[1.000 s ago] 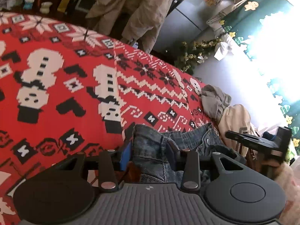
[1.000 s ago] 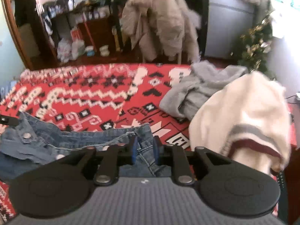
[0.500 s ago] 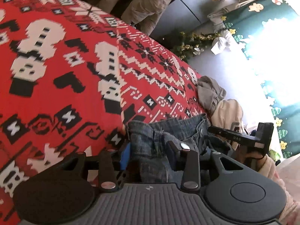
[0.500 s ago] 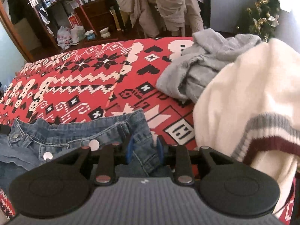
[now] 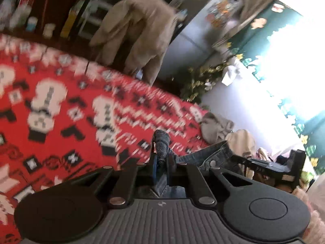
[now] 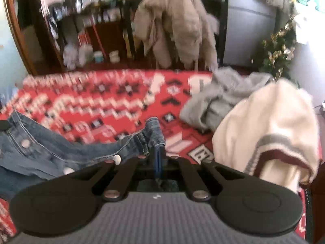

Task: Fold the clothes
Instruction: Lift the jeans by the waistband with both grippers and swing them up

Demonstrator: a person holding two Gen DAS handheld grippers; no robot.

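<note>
Two grippers in our hands, each clamped on denim. Our left gripper [image 5: 161, 162] has just been closing, and its jaws now pinch a bunched fold of the blue jeans [image 5: 211, 156], a tuft of cloth standing up just ahead of its fingertips. Our right gripper [image 6: 159, 158] has likewise just been closing; it grasps the other corner of the jeans' waistband [image 6: 130, 142], which pokes up beyond its tips. Between the two grips the waistband stretches out to the left of our right gripper, metal buttons [image 6: 26, 143] showing, above the red patterned blanket [image 6: 97, 101]. Ahead and to the right of our right gripper we list a crumpled grey garment [image 6: 219, 97], and nearer on the right, a cream sweater [image 6: 270, 134] with grey and maroon stripes. Far ahead, past the blanket's edge, a beige coat [image 6: 178, 24] hangs. Both views are blurred.
</note>
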